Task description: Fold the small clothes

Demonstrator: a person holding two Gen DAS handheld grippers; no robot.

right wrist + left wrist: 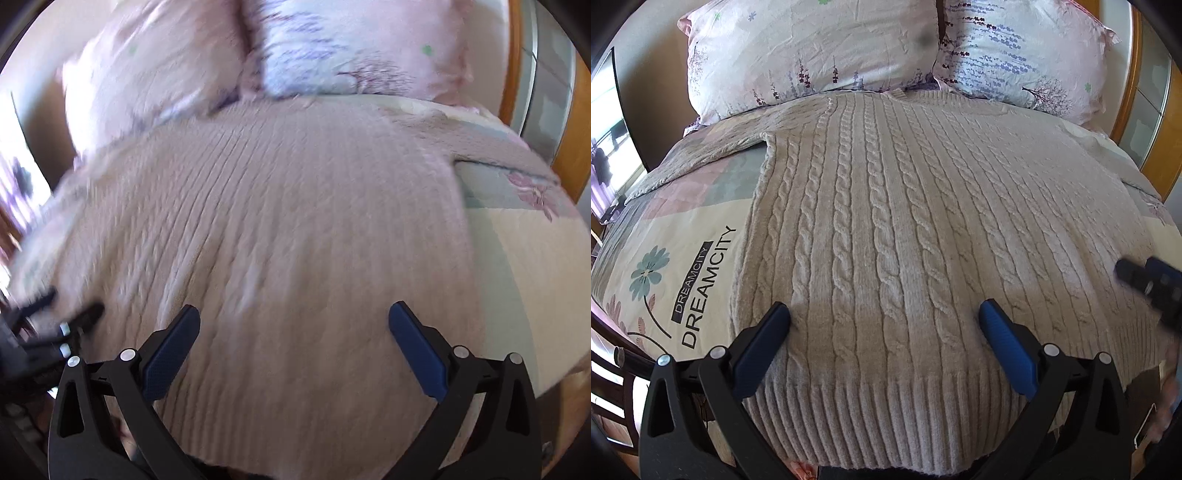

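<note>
A beige cable-knit sweater (894, 206) lies flat on the bed, hem toward me, neck toward the pillows, one sleeve (701, 155) stretched out to the left. My left gripper (884, 314) is open and empty, hovering over the ribbed hem. The right gripper (1145, 280) shows blurred at the right edge of the left wrist view. In the blurred right wrist view the sweater (280, 229) fills the middle and my right gripper (293, 314) is open and empty above its lower part. The left gripper (62, 314) shows at the left edge there.
Two floral pillows (812, 55) (1027, 55) lie at the head of the bed. The patterned sheet (683, 266) with DREAMCITY lettering shows left of the sweater. A wooden bed frame (1126, 122) curves along the right. A window (609, 147) is at the far left.
</note>
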